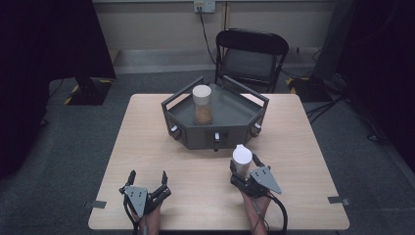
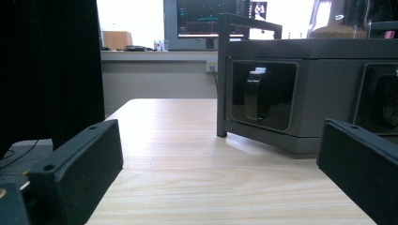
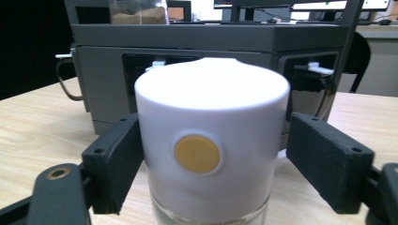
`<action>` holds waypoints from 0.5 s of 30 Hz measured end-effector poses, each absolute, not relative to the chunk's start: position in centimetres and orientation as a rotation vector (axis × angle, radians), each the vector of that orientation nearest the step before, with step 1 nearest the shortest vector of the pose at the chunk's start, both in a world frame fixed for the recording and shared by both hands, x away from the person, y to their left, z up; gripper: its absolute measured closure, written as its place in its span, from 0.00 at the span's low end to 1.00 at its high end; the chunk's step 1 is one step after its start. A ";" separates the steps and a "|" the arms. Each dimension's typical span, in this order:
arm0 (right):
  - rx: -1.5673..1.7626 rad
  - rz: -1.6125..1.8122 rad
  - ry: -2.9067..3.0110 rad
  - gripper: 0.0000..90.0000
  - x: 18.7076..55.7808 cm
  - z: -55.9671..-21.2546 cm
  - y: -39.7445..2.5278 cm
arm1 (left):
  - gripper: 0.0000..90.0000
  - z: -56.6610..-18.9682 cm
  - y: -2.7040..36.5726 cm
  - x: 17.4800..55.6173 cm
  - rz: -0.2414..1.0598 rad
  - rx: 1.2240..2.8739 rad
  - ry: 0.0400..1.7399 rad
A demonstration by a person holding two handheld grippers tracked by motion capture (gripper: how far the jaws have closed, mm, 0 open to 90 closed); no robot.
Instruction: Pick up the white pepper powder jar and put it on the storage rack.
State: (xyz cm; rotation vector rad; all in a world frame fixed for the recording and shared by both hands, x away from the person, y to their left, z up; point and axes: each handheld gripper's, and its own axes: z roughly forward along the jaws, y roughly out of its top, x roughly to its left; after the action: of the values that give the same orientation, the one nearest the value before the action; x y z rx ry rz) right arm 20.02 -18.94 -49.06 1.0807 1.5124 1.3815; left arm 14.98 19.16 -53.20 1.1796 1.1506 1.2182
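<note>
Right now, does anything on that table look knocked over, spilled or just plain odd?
Nothing stands out. The jar of brown stuff stands upright on the grey tray, nothing spilled. The white-capped container stands upright between the right hand-held gripper jaws, which are not closed on it.

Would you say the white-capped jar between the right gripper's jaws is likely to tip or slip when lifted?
The jar looks tall and narrow, so a sideways push could probably tip it. Its cap seems smooth, so it may slip in the right gripper, whose jaws flank it. The clear base looks like glass, possibly fragile.
</note>
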 end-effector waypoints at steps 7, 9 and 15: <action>1.088 1.371 1.526 0.23 20.5 -49.2 -18.7 | 0.00 -53.2 19.2 15.0 1.218 1.179 1.151; 1.081 1.367 1.521 0.26 20.5 -49.4 -18.6 | 0.00 -53.2 19.2 15.0 1.218 1.180 1.151; 1.063 1.370 1.510 0.33 20.6 -49.8 -18.3 | 0.00 -53.2 19.2 15.0 1.218 1.179 1.151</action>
State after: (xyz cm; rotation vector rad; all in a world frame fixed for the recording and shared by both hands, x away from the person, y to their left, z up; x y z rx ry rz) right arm 20.59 -18.33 -49.84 1.0634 1.5102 1.3699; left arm 14.98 19.16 -53.21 1.1794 1.1506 1.2184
